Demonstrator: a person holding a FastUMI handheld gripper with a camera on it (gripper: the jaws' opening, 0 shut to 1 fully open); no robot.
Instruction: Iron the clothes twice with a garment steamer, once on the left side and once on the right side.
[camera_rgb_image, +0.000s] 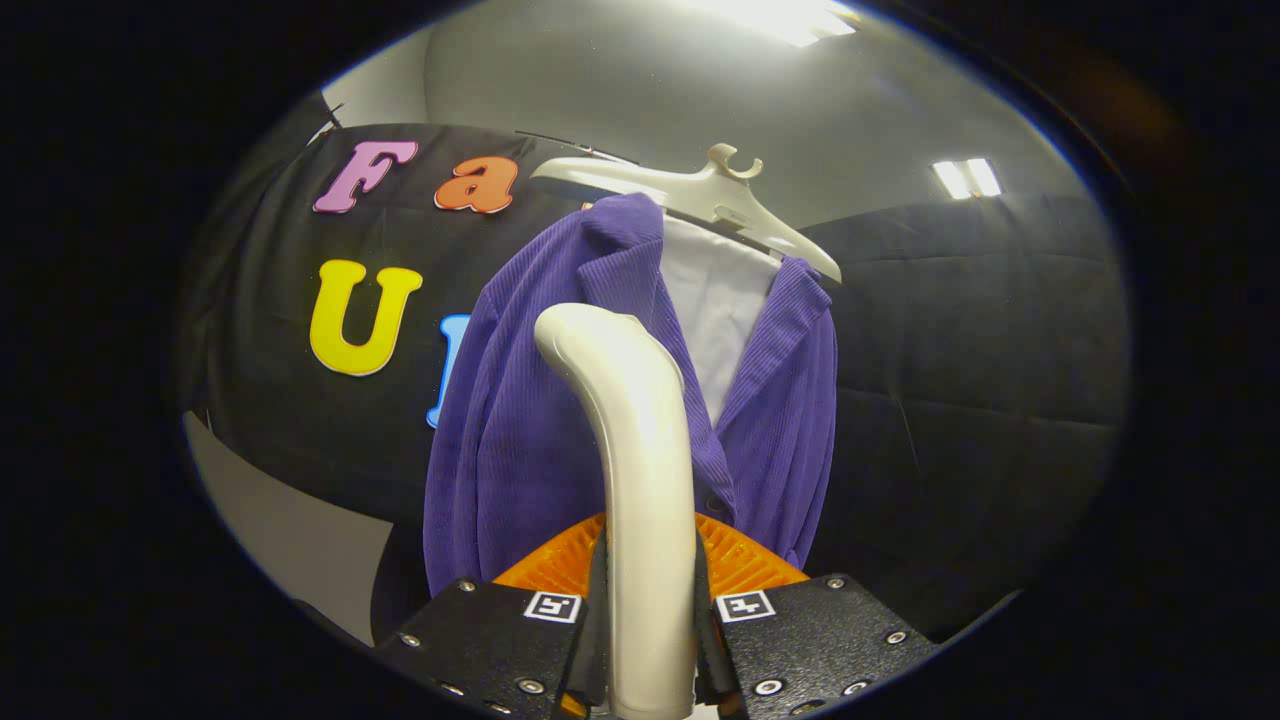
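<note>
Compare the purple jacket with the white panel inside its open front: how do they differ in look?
The purple jacket is ribbed like corduroy; the white panel looks smooth and plain. The jacket has lapels and hangs down both sides, while the panel fills just the V between the lapels. The steamer handle, gripped in the tongs, crosses the jacket's middle, barely touching the panel's view. Both hang under the same white hanger.
</note>
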